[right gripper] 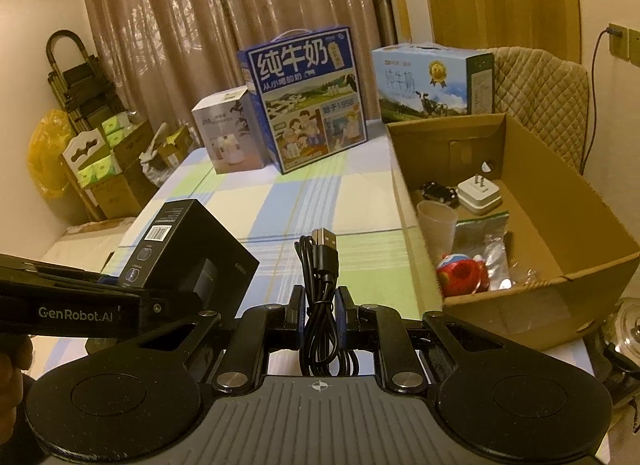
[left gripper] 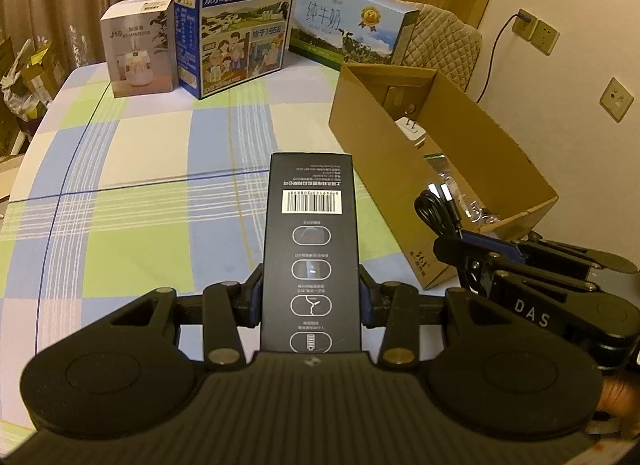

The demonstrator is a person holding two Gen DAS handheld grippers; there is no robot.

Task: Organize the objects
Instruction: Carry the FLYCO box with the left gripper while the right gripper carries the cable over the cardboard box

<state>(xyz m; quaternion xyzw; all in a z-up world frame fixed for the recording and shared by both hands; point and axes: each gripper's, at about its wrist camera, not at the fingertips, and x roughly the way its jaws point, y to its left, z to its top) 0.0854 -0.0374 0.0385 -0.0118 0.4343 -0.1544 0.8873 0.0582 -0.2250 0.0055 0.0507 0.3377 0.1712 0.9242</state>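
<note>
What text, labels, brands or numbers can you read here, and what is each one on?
"纯牛奶": tall blue milk carton
"纯牛奶": light blue milk carton
"J10": white box
"DAS": right hand-held gripper
"GenRobot.AI": left hand-held gripper
Black box: barcode; print too small.

Each camera sits close behind its own tongs, angled down across the tabletop (left gripper: 140,169). We note both views share the cardboard box (left gripper: 372,137) and milk cartons (right gripper: 308,101) beyond.

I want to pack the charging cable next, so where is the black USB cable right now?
The black USB cable is bundled and clamped in the right hand-held gripper, held above the checked tablecloth just left of the open cardboard box.
</note>
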